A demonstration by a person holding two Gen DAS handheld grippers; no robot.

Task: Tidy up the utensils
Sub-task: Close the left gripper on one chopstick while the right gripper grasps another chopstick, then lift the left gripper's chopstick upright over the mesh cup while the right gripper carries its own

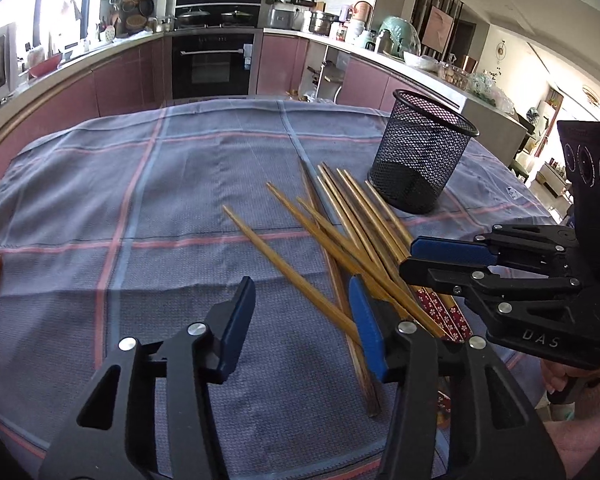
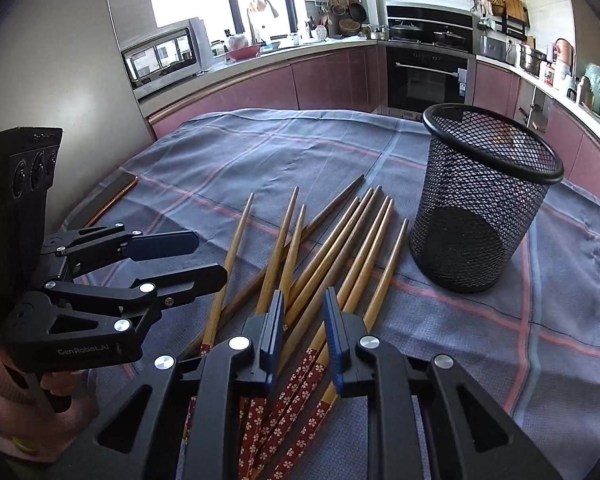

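Observation:
Several wooden chopsticks (image 1: 340,220) (image 2: 340,240) lie fanned on a blue checked cloth (image 1: 140,200), their red flower-patterned ends (image 2: 296,392) toward me. An upright black mesh cup (image 1: 424,156) (image 2: 488,200) stands just beyond their tips. My left gripper (image 1: 300,292) hovers over the left side of the pile with its jaws apart; one chopstick passes under its right finger and nothing is pinched. My right gripper (image 2: 304,296) (image 1: 410,260) sits over the patterned ends with only a narrow gap. Chopsticks show through that gap below the pads, and I see no pad pressing on them.
A dark flat slab with a copper edge (image 2: 116,192) lies at the cloth's left border. Beyond the table's far edge run pink kitchen cabinets and an oven (image 1: 214,64). A hand in a pink sleeve (image 2: 4,380) holds the left gripper's handle.

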